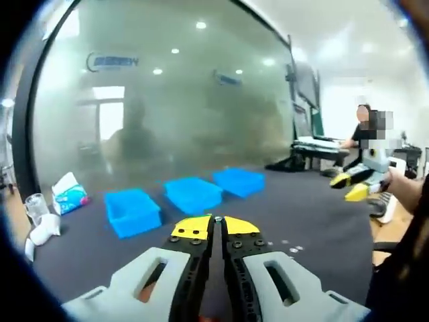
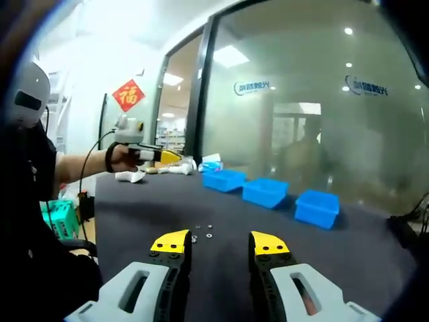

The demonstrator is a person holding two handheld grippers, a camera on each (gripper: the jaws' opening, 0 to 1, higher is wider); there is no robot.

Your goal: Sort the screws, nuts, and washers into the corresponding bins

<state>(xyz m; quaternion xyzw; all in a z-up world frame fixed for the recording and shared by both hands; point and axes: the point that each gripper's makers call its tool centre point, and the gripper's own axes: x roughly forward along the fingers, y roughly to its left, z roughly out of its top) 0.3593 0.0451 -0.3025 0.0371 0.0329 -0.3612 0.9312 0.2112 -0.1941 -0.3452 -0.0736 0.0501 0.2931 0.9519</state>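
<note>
Left tool [image 1: 214,225]: yellow-tipped jaws pressed together, nothing visible between them, held above the dark worktop [image 1: 315,215]. Right tool [image 2: 219,243]: jaws well apart, empty, also above the worktop.

Three blue bins stand in a row on the worktop in front of a frosted glass wall [image 1: 188,100]. In the left gripper view: left bin [image 1: 132,212], middle bin [image 1: 193,194], right bin [image 1: 239,181], each apart from the next. Contents of the bins cannot be made out.

Small hardware [image 2: 202,232], a loose scatter of pale pieces, lies on the worktop just ahead of the right tool's jaws, well short of the bins; too small to tell screws from nuts or washers. The same scatter [image 1: 289,246] shows to the right of the left tool's jaws.

A tissue pack [image 1: 68,194] and a clear cup [image 1: 35,206] sit near the worktop's left end.
</note>
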